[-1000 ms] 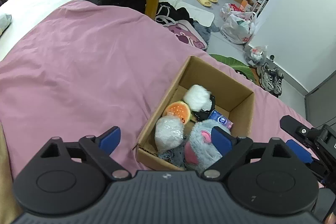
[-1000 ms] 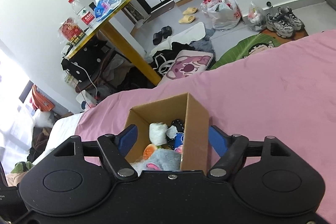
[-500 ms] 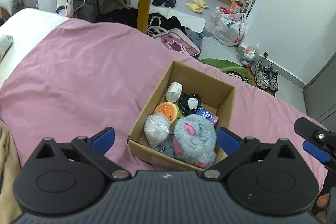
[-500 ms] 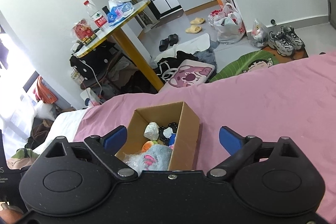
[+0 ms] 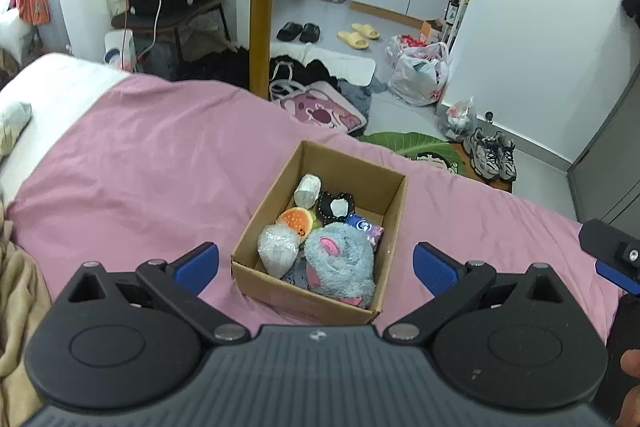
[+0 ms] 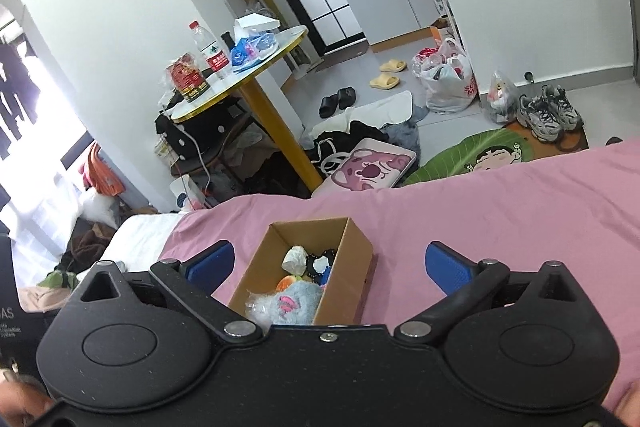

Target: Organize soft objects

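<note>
Left tool (image 5: pixel 316 267) jaws wide apart, empty; right tool (image 6: pixel 330 267) likewise.

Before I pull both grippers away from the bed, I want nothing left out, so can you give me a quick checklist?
1. Left gripper open and empty: ok.
2. Right gripper open and empty: ok.
3. Cardboard box upright on the pink sheet: ok.
4. Grey plush and other soft items inside the box: ok.
5. No soft items left on the visible sheet: ok.
6. Bed areas outside both views: cannot tell.
</note>
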A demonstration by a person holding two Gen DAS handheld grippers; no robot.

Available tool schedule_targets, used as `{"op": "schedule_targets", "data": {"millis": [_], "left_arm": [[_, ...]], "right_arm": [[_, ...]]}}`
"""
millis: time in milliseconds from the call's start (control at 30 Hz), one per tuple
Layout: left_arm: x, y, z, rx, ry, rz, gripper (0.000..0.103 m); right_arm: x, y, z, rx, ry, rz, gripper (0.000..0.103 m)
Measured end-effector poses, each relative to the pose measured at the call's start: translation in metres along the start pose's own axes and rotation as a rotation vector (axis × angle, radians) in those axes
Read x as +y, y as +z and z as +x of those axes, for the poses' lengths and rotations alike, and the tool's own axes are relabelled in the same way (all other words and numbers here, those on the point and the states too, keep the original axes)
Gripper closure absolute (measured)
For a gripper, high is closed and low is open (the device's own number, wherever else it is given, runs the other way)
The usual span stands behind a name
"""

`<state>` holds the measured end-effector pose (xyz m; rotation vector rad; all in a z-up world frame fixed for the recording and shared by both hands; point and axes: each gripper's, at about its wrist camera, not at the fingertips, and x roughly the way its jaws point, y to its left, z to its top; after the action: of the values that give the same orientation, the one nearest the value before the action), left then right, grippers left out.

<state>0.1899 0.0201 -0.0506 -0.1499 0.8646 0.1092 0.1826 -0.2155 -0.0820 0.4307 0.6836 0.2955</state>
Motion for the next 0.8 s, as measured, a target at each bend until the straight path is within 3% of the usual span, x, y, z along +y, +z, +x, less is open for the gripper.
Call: {"op": "schedule_targets", "data": {"millis": [400,800], "left_arm": [[-0.015,-0.011,-0.039,-0.036,0.007,0.035,0.001],[-0.027,-0.023,-0.072,-0.079,0.005,0.092,0.001]], "right_arm": [[0.005,0.000,-0.037,0.000,0.046,-0.039,0.000],[0.001,-0.002,-0.078,-0.041,0.031,-0.105,0.000]]}}
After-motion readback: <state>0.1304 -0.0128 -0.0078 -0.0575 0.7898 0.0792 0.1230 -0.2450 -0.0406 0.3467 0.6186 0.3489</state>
